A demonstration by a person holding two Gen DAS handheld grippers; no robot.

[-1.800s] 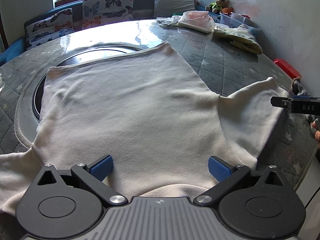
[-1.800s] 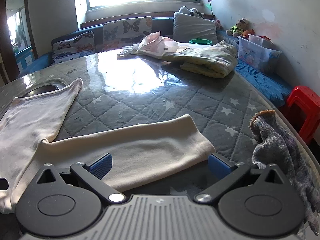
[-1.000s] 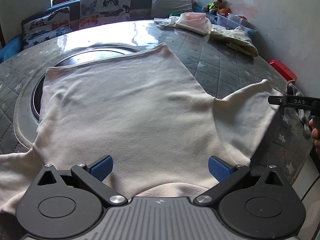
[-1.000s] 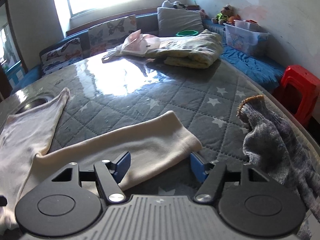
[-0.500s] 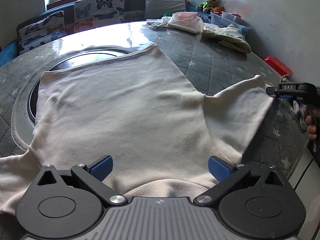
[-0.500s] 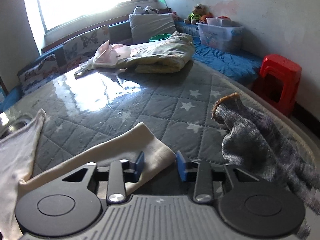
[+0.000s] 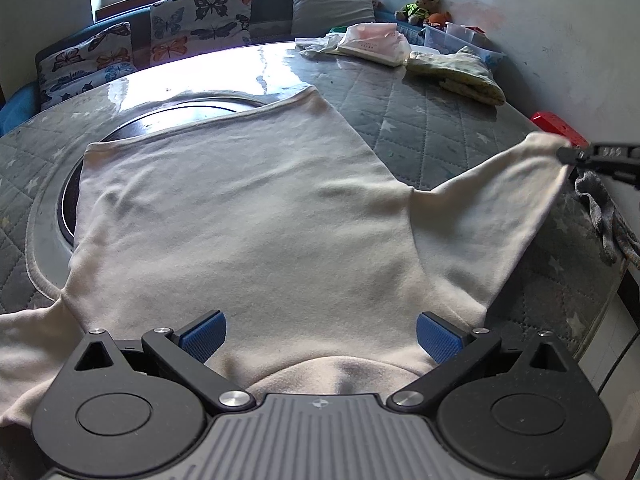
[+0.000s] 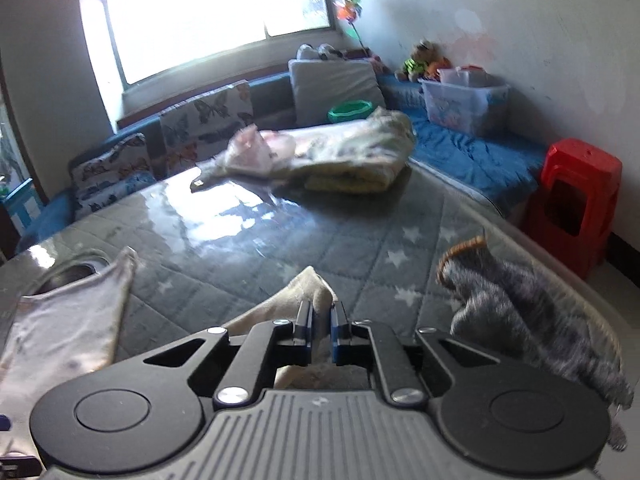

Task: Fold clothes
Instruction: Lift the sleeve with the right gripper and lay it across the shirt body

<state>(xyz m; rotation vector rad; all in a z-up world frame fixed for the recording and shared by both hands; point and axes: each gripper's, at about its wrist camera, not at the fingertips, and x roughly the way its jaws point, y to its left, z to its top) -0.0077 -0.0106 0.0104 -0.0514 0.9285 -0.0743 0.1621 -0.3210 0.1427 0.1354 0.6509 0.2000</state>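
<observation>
Sweater (image 7: 248, 216) lies flat on the tabletop (image 7: 420, 120) ahead of the spread, empty left tool (image 7: 320, 334); right tool (image 8: 321, 330) is clamped on the sleeve cuff (image 8: 316, 288), body off to its left.

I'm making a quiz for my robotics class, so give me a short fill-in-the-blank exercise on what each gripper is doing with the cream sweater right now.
1. The right gripper is shut on the sweater's ____.
2. The left gripper has its fingers ____ over the cream sweater.
3. Beside the pinched cuff lies a ____ knitted garment.
4. The stool past the table edge is ____.

Missing words: sleeve; open; grey; red
</observation>
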